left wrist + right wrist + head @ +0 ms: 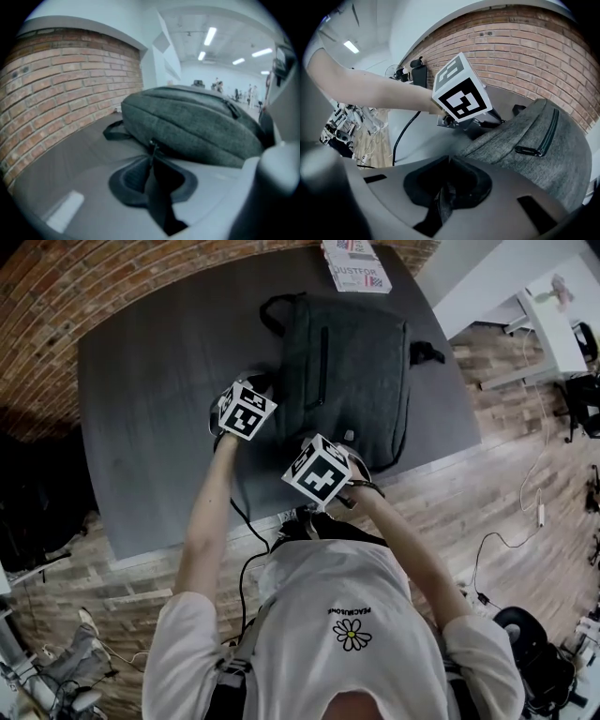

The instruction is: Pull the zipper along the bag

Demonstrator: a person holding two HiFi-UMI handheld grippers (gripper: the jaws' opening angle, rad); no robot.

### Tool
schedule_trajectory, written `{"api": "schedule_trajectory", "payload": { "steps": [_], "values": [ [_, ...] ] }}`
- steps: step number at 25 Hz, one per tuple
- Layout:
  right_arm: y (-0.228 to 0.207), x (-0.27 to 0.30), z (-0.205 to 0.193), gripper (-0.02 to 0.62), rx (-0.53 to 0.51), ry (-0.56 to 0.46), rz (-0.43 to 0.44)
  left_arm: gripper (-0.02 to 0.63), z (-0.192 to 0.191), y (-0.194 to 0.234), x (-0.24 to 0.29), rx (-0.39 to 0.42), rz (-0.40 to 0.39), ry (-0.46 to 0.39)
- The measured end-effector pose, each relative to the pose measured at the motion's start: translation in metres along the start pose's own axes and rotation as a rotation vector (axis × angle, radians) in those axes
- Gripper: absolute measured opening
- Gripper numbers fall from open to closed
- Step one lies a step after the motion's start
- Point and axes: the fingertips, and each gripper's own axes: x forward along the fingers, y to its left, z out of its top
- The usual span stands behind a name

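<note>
Your left gripper [153,161] is pinched shut on the zipper pull [152,146], at the bag [197,126] edge just ahead of it. Your right gripper [446,190] clamps a fabric fold [442,206] of the bag, seen only in its own view. The head view hides both grips.

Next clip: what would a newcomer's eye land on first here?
The grey bag lies flat on the dark table, in the middle of the head view. At its near edge two grippers with black-and-white marker cubes meet it: the left gripper is closed on the zipper pull, the right gripper pinches a fold of the bag's fabric. A brick wall runs behind the table.
</note>
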Motion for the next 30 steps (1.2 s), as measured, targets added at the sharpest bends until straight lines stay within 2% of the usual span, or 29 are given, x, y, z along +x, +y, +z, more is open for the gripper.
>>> {"api": "schedule_trajectory", "payload": {
  "steps": [3,7,9,12,16,19,24,30],
  "values": [
    [-0.011,-0.020,0.021,0.000,-0.029,-0.078,-0.060,0.059,0.014,0.012,-0.013,-0.055,0.032,-0.038],
    [-0.044,-0.067,0.076,0.014,-0.030,-0.287,-0.175,0.072,0.049,0.040,-0.045,-0.044,0.152,-0.131],
    [-0.060,-0.094,0.100,0.015,-0.031,-0.389,-0.237,0.056,0.072,0.050,-0.070,-0.037,0.218,-0.194],
    [-0.081,-0.135,0.128,0.003,-0.011,-0.547,-0.332,0.003,0.111,0.061,-0.120,-0.049,0.339,-0.314],
    [-0.095,-0.190,0.148,0.001,0.054,-0.768,-0.415,0.002,0.161,0.053,-0.192,-0.083,0.462,-0.520],
    [-0.096,-0.223,0.148,0.000,0.076,-0.894,-0.472,0.000,0.184,0.029,-0.232,-0.097,0.518,-0.623],
    [-0.086,-0.247,0.134,0.000,0.076,-0.991,-0.538,-0.002,0.195,-0.007,-0.272,-0.114,0.598,-0.715],
    [-0.080,-0.242,0.101,0.000,0.117,-0.999,-0.560,0.000,0.168,-0.022,-0.272,-0.188,0.637,-0.660]
  ]
}}
